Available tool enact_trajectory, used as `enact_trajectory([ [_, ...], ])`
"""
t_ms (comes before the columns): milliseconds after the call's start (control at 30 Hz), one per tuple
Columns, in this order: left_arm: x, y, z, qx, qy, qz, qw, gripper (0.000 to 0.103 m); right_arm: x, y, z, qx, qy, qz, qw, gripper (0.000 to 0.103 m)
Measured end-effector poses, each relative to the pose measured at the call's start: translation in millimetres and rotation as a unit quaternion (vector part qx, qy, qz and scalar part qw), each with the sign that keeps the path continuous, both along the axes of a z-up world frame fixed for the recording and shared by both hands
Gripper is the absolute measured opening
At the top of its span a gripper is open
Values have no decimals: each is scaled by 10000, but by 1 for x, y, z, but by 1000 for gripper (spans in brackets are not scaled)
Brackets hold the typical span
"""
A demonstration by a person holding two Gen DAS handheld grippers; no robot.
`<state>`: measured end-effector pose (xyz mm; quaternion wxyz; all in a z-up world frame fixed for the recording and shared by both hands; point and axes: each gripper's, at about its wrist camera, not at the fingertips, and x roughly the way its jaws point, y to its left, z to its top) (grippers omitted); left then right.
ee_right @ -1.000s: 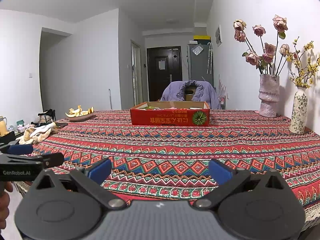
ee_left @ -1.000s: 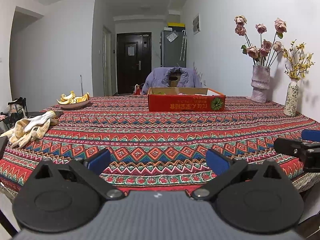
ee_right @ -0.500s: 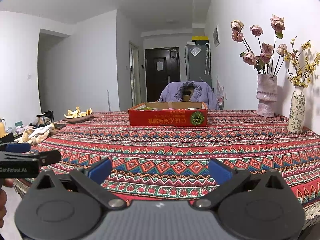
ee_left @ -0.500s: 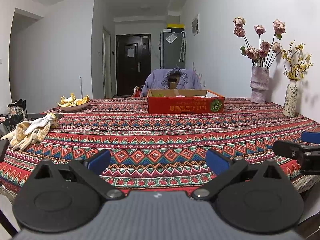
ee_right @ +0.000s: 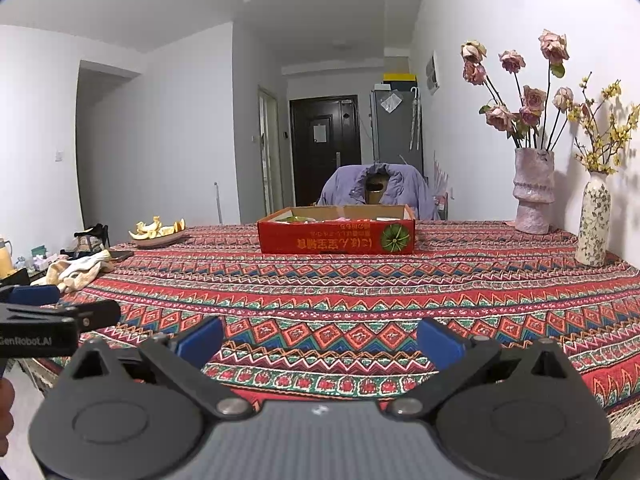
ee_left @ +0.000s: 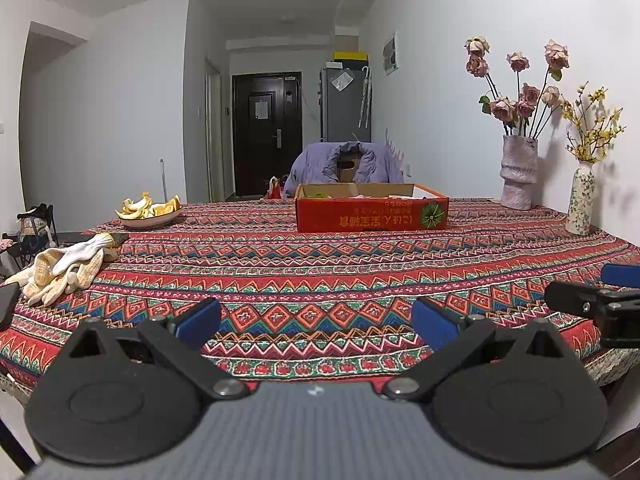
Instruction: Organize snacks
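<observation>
The patterned table (ee_left: 320, 264) carries a red box (ee_left: 372, 213), peel plate (ee_left: 149, 216), gloves (ee_left: 66, 268) and two vases (ee_left: 518, 174).

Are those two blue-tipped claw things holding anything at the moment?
No, nothing is held. The left gripper and the right gripper are both wide open, with only the patterned tablecloth showing between their fingers.

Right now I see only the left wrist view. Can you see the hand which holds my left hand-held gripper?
Observer: Partly. In the right wrist view a bit of a hand shows at the lower left edge, below the left hand-held gripper.
Operator: Is there anything further left than the gloves?
Observer: Yes, a yellow flask stands at the far left edge. Your view does not reach it.
</observation>
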<state>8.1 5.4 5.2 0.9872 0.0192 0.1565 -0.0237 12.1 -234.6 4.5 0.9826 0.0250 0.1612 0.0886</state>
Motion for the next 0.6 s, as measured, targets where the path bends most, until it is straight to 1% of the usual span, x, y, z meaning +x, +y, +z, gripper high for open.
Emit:
enact_trajectory([
  [433, -2, 1, 1, -83, -16, -77, 9999, 103, -1, 1, 1, -2, -28, 4, 10000, 103],
  [600, -6, -7, 2, 49, -118, -226, 9997, 103, -1, 0, -1, 20, -12, 6, 10000, 103],
])
